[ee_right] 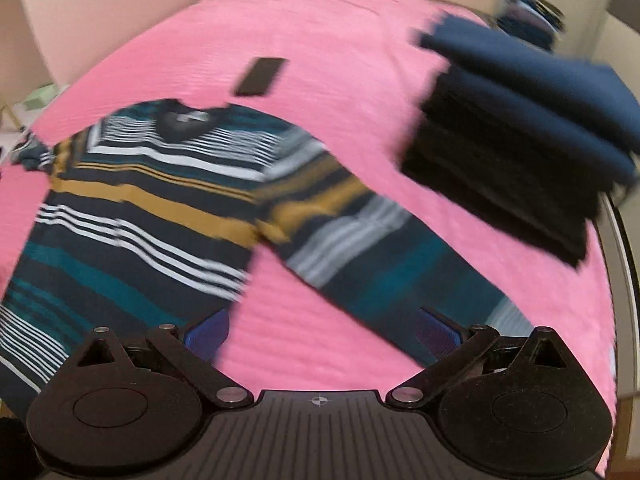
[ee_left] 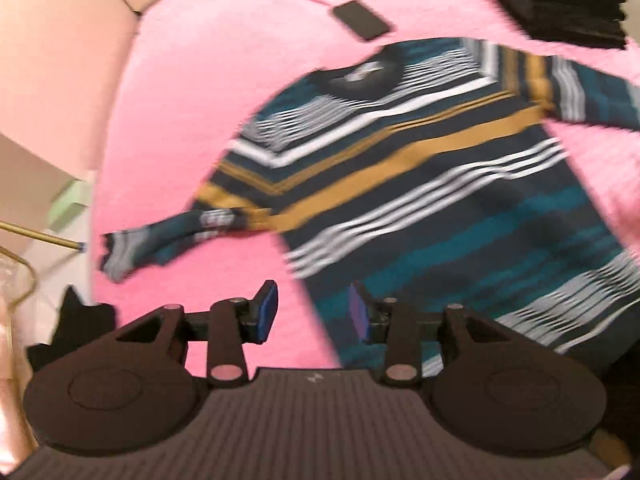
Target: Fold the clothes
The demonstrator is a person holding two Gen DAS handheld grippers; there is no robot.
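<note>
- Pink bedspread (ee_right: 340, 60) covers a bed; beige wall and headboard behind, both views motion-blurred.
- Striped sweater (ee_left: 420, 168) lies flat on the bedspread, front up, neckline toward the far side; navy, teal, white and mustard bands.
- One sleeve (ee_left: 160, 248) sticks out toward the bed's left edge in the left wrist view, cuff bunched.
- Other sleeve (ee_right: 360, 248) runs diagonally down toward the right gripper in the right wrist view, lying flat.
- Black phone (ee_right: 260, 76) lies on the bedspread just beyond the neckline, apart from the sweater.
- Stack of folded dark clothes (ee_right: 520, 152) sits on the right side of the bed, blue items on top, well apart from the sweater body.
- Left gripper (ee_left: 312, 312) hangs over the sweater's lower left edge, jaws parted, blue pads visible, nothing held.
- Right gripper (ee_right: 324, 332) sits low near the sleeve end, jaws spread wide, empty; whether a pad touches the cuff cannot be told.
</note>
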